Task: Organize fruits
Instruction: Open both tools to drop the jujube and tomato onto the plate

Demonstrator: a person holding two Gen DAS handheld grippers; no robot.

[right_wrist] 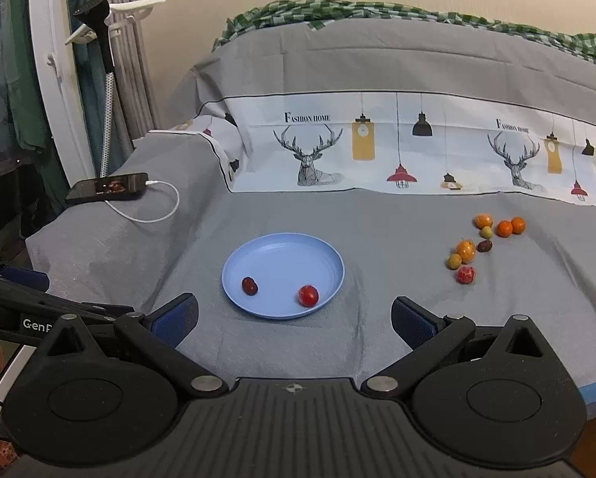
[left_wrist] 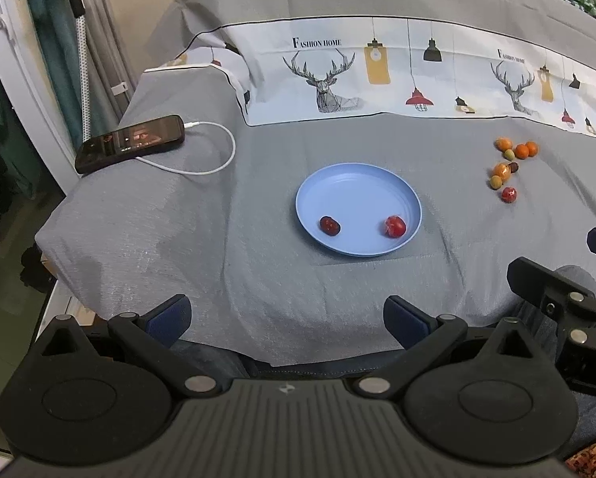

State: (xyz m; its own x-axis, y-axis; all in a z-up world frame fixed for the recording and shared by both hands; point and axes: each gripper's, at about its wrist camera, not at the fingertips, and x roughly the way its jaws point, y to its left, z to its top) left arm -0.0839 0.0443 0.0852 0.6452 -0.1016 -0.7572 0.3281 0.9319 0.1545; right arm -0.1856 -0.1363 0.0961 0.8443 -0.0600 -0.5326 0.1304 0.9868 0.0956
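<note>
Grey bed sheet point(right_wrist: 298, 215) as work surface, phone point(left_wrist: 130, 142) charging far left. Blue plate point(right_wrist: 282, 247) holds two red fruits point(right_wrist: 308, 295) – the rest are clustered as loose fruits point(right_wrist: 466, 250) well to its right. Left hand-held gripper point(left_wrist: 287, 318) and right hand-held gripper point(right_wrist: 295, 320) are both held spread, empty, near the bed edge. Fruits judged light, round, smooth (likely to roll) – best pinched across the widest part, gently.

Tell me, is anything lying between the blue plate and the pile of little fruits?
No, only bare grey sheet lies between the blue plate and the fruit pile. Both wrist views show that.
</note>
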